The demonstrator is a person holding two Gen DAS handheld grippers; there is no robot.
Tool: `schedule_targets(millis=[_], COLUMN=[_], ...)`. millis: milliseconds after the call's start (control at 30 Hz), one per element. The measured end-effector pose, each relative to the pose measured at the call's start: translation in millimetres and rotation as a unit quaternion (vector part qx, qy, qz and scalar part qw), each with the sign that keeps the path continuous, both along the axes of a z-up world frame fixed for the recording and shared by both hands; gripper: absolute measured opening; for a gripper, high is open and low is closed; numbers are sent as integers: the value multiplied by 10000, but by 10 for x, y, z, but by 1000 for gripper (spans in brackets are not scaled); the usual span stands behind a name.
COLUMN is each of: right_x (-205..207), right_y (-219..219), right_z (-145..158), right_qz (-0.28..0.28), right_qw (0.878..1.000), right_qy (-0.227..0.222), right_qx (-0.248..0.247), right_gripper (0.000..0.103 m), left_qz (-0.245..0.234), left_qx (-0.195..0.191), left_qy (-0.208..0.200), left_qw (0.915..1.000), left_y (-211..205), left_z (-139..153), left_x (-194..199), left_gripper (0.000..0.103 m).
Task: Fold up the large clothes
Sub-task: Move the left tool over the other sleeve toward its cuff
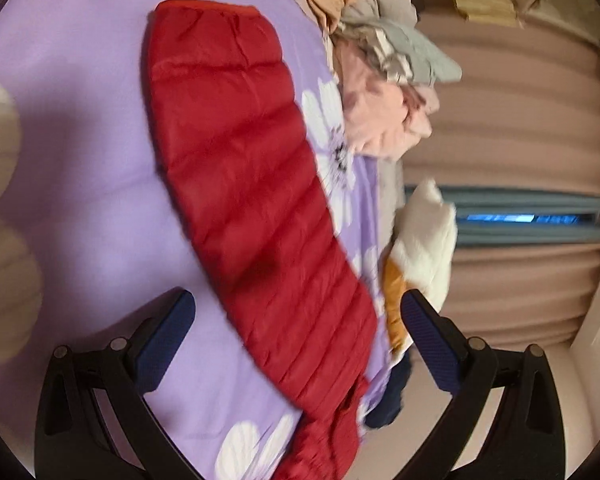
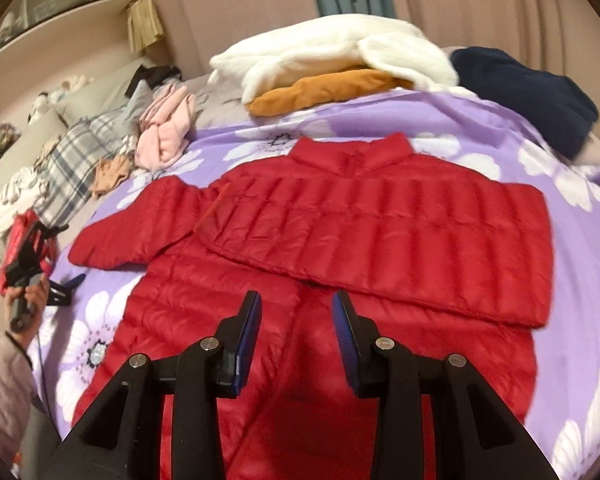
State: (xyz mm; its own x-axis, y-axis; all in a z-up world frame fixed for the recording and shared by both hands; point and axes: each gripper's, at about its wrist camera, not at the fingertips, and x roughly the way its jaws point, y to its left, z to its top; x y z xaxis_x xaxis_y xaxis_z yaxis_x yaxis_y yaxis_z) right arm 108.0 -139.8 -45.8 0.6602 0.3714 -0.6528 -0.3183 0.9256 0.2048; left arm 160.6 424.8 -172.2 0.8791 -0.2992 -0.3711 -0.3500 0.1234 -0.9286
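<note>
The left gripper [image 1: 298,320] is spread wide, nothing held, above a red jacket [image 1: 240,184]. The right gripper [image 2: 297,316] is parted narrowly, empty, over the jacket [image 2: 340,248] on the bedsheet [image 2: 580,240].

Setting: a home bedroom. A lilac floral bedspread [image 2: 572,240] is covering the bed across the right wrist view. Loose garments are lying around its edge: a white fleece [image 2: 332,52] is sitting on an orange garment [image 2: 324,90] at 12 o'clock, a navy garment [image 2: 528,92] at 1 o'clock, a pink garment [image 2: 168,128] and a plaid one [image 2: 72,160] at 10 o'clock. Pinkish curtains [image 2: 480,0] are hanging behind the bed. Shelving [image 2: 60,4] is standing at 11 o'clock.
</note>
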Motion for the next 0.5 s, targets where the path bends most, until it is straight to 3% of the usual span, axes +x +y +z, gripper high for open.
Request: schedule_targets(millis=[167,367,467,500], right_x=[-107,-140,-170,-179], right_y=[-118,-144,-139,-143], right_z=[13,-57,-81,-84], right_qz=[-216,-381,-405,-399], right_qw=[9997,9993,9992,9992], right_qy=[-15,52,39,37], right_qx=[74,4,-55,-56], right_gripper=[37,41,41,41], left_qz=[299,556,672,679], left_qx=[-67,129,316,380], left_qy=[-78,390,630,729], left_qw=[9995,9976,9952,9943], left_y=[135,176,169,170], left_z=[-7,2,-6,-25], left_x=[84,176,205,231], left_gripper=[103,99,88,78])
